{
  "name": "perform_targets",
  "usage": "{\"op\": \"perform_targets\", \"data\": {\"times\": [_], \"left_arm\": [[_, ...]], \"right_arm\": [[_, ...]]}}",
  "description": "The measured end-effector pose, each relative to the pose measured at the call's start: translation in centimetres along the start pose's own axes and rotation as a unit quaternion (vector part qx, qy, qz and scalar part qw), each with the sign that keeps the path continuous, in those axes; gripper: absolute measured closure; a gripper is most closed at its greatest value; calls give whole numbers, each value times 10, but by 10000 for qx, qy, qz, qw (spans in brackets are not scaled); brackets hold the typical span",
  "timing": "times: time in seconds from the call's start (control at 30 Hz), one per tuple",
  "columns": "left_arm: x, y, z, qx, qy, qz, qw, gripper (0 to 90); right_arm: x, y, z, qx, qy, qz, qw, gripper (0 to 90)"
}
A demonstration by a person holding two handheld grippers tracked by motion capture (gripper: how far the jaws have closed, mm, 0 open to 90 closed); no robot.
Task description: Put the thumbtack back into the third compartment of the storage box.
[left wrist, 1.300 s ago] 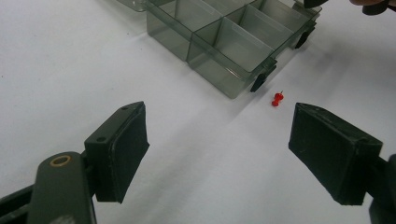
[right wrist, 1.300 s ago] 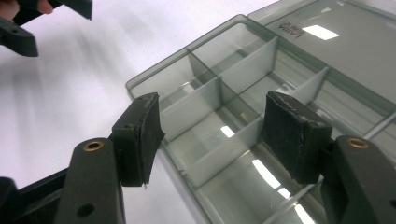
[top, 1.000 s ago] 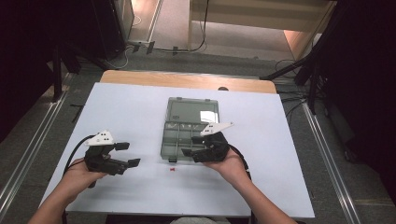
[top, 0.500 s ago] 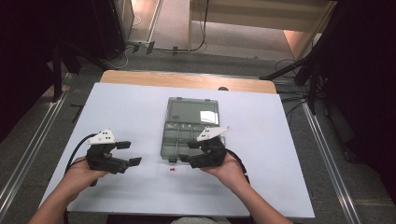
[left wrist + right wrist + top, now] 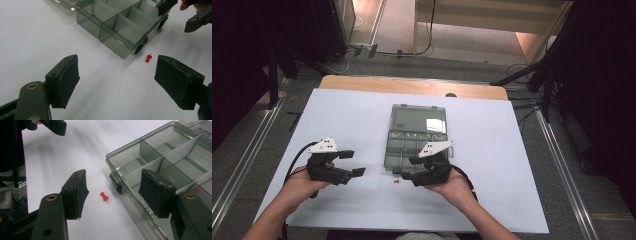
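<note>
Right gripper view: red pushpin [image 5: 104,197] lying on the white tabletop [image 5: 82,150], just beside the latch corner of the clear compartment box [image 5: 160,162], between wide-open jaws, untouched. High view: right gripper [image 5: 411,168] low at the box's near edge, left gripper [image 5: 353,163] well off to the side, jaws spread too, gripping nothing.

White table [image 5: 337,115], grey floor [image 5: 252,150], dark surroundings
</note>
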State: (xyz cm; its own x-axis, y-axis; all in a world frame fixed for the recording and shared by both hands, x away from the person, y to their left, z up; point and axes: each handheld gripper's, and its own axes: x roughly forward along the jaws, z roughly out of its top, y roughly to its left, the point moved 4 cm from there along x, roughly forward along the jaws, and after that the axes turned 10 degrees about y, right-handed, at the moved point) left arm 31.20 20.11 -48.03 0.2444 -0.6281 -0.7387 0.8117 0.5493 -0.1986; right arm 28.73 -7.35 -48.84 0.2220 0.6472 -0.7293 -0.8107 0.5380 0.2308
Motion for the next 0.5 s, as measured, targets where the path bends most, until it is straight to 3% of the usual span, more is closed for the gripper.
{"op": "perform_targets", "data": {"times": [0.5], "left_arm": [[-1,0,1,1,-31,-11,10000,192]], "right_arm": [[9,12,-2,-200,95,147,9996,418]]}}
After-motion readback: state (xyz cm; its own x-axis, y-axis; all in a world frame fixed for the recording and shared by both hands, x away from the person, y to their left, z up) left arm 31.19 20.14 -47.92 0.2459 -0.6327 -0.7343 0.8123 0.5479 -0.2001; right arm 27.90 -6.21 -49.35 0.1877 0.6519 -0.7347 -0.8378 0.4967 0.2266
